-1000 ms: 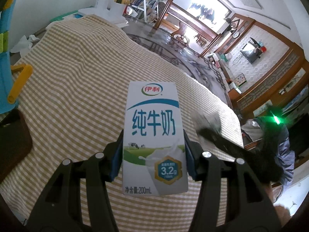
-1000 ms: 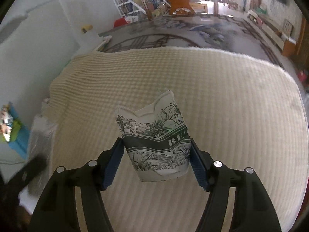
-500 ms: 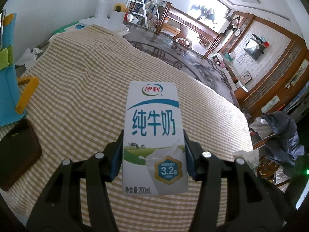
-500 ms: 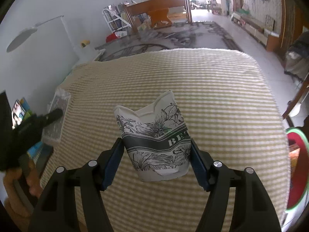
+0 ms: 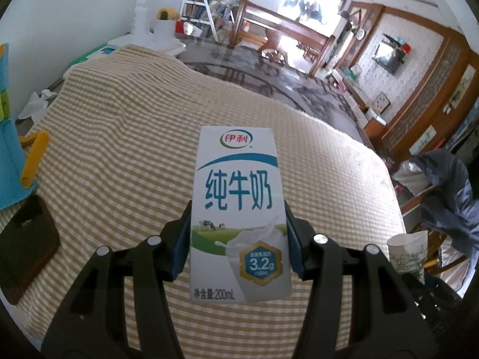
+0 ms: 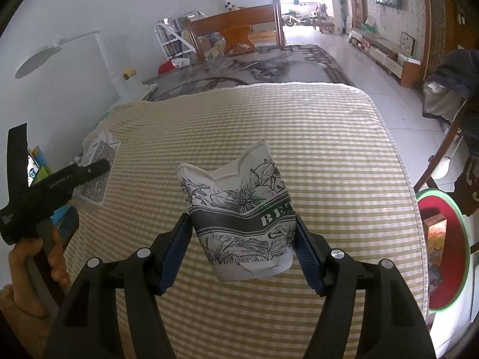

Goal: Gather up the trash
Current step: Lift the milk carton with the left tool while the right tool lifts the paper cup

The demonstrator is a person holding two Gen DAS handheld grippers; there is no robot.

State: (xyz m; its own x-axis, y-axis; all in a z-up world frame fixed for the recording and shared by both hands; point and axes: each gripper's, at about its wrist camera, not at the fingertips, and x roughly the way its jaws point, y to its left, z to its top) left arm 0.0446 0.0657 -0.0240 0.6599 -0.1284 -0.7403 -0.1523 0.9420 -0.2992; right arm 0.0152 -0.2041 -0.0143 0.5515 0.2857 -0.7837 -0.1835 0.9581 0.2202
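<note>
Nearest the lens in the left wrist view, the left gripper (image 5: 238,239) was closed partway on a white milk carton (image 5: 239,215), its blue pads pressed to the carton's two sides, the carton upright and lifted clear of the cloth at the centre of the frame. In the right wrist view the right gripper (image 6: 242,245) was clamped likewise on a crumpled paper cup (image 6: 239,218) printed with black flowers, its rim dented, held above the table at the frame's centre.

Beneath both lay the checked tablecloth (image 5: 125,137), bare across the middle. At the lower right edge of the right wrist view stood a red bin with a green rim (image 6: 443,257), beside the table and below its edge, with some packaging already inside it. At the left of that view lay a flattened printed wrapper (image 6: 98,173) on the cloth, with the other gripper in front of it. At the upper left of the left wrist view sat crumpled white tissue (image 5: 36,104), off the table's far corner.

Judging by this, two pieces of trash were in hand but not yet dropped in the bin; the wrapper and perhaps the tissue remained to be gathered.
</note>
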